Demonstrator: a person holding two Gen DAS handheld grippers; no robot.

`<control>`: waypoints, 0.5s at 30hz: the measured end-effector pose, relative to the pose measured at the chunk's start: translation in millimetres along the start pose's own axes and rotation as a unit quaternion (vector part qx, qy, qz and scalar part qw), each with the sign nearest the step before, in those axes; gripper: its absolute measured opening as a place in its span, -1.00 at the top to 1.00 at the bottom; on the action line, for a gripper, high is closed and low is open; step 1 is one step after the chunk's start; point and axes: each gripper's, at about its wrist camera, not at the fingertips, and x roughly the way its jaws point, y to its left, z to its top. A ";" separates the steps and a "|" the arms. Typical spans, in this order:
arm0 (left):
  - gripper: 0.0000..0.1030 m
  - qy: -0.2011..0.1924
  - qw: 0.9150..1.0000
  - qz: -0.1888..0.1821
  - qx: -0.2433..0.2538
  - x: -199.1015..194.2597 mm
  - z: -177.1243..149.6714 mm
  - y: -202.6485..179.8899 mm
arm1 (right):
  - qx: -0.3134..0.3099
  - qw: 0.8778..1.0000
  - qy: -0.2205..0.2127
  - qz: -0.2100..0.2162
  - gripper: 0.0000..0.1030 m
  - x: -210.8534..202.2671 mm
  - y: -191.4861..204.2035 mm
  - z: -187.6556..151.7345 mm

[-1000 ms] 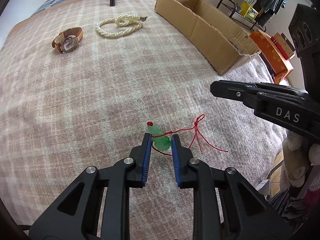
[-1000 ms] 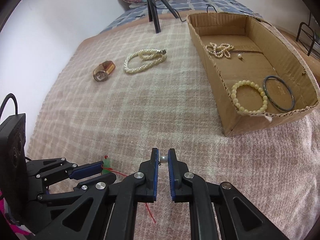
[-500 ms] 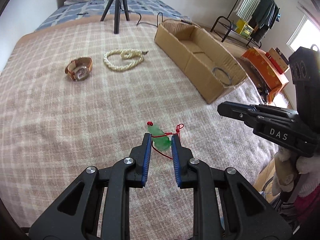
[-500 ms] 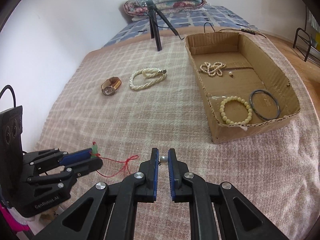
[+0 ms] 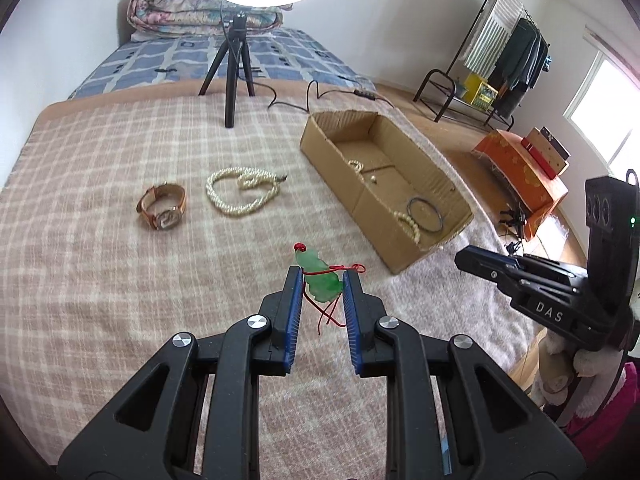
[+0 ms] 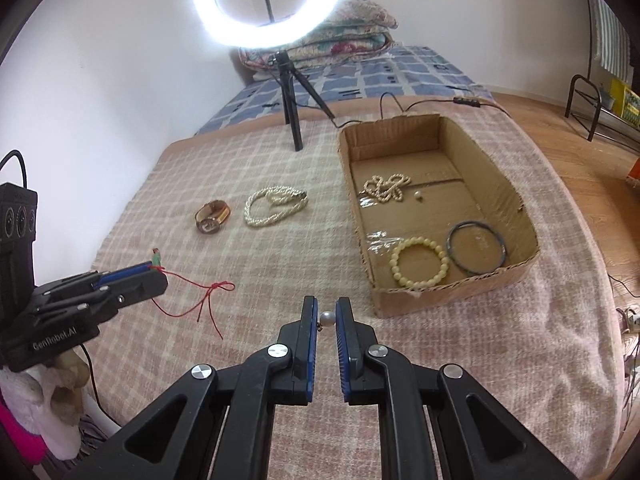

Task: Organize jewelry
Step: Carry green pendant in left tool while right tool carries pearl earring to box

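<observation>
Green jade pendant on red cord (image 5: 320, 280) sits clamped in our left gripper (image 5: 320, 286), above the pink plaid blanket (image 5: 100, 280). Our right gripper (image 6: 327, 316) pinches a small white pearl earring (image 6: 327, 317), near the open cardboard box (image 6: 416, 300).

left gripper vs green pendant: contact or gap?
Touching. In the left wrist view the left gripper has both jaws pressed against the sides of the green pendant, which is held clear of the blanket.
</observation>
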 end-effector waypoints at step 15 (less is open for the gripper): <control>0.63 -0.041 0.999 -0.014 0.028 19.9 73.4 -29.5 | 0.011 0.999 -0.034 -0.031 0.86 -8.8 -31.7 19.3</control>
